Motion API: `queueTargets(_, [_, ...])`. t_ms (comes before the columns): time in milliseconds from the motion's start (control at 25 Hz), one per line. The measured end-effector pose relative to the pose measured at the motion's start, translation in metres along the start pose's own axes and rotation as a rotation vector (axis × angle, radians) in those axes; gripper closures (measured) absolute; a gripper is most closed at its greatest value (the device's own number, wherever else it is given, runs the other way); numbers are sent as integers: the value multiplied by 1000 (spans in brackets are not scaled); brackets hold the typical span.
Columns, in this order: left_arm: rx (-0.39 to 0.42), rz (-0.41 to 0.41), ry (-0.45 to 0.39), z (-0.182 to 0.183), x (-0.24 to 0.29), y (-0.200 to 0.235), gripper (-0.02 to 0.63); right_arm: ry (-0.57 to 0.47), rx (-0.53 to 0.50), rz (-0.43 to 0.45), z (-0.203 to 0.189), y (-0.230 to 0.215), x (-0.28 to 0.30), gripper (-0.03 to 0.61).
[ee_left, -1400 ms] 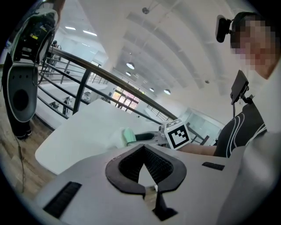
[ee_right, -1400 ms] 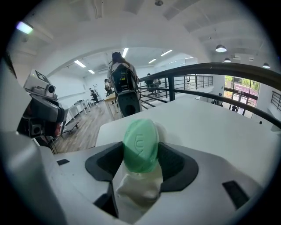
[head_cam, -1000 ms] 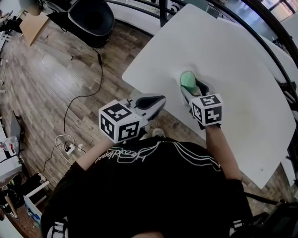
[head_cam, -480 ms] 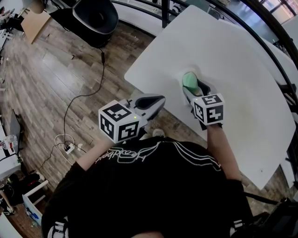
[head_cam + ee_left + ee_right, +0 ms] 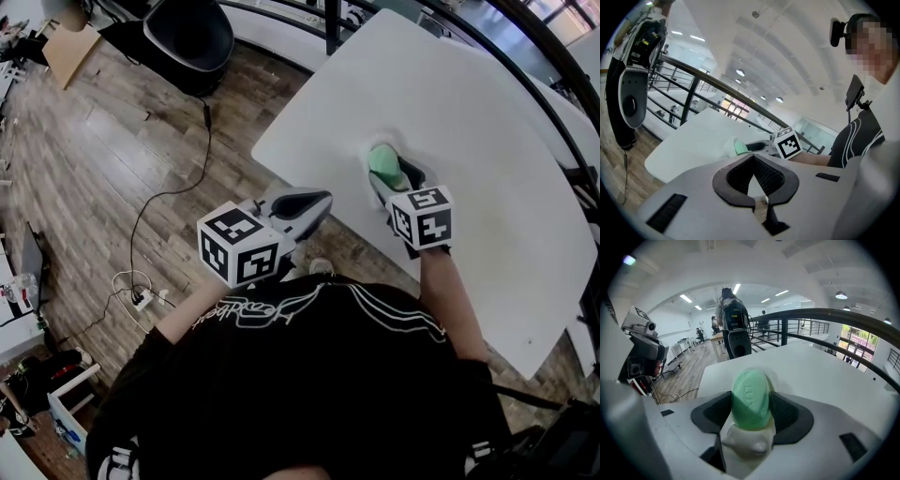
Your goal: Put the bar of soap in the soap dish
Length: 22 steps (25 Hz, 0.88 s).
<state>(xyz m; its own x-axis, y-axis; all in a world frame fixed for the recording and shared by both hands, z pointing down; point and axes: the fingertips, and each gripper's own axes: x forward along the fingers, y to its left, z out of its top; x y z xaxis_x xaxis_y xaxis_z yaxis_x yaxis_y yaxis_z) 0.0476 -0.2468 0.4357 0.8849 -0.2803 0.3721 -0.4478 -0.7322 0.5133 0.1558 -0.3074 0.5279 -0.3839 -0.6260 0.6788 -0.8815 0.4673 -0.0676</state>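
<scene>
Black shirt with pale lettering fills the near view: the person (image 5: pixel 300 375) stands at the desk (image 5: pixel 487 112) with a gripper in each hand. The left gripper (image 5: pixel 317 202) is held low in front of the body, above the wooden floor (image 5: pixel 103 159), its tips reaching the desk's near edge. Its fingers (image 5: pixel 780 180) are drawn together and have nothing between them.

Further in, the right gripper (image 5: pixel 392 176) reaches over the desk from the edge. Its fingers (image 5: pixel 787 413) are closed against the two flat sides of the green soap (image 5: pixel 750 398), which stands on edge between them with its stamped face towards the camera. Just under and around the soap lies a pale dish (image 5: pixel 774 377), hard to pick out against the white desk. I cannot tell whether the soap touches it.

Beyond the desk's left corner a thin black cable (image 5: pixel 169 192) trails across the floor towards a dark round chair (image 5: pixel 187 37). A dark railing (image 5: pixel 825 315) curves along the far side of the desk.
</scene>
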Motion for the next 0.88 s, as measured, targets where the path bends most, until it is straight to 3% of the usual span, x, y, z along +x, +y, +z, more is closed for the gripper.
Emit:
queueTargets(360, [5,-15,-4,2,0,-8,606,-66,15,-42,11,-10,-19,359])
queueTargets(560, [22,-29,-8,7,-1,-11,606,-121,33,16,22,4,-41,359])
queueTargets(880, [56,-78,-32,12,-23,-47,604,-305,31,28,45,43,-117,360])
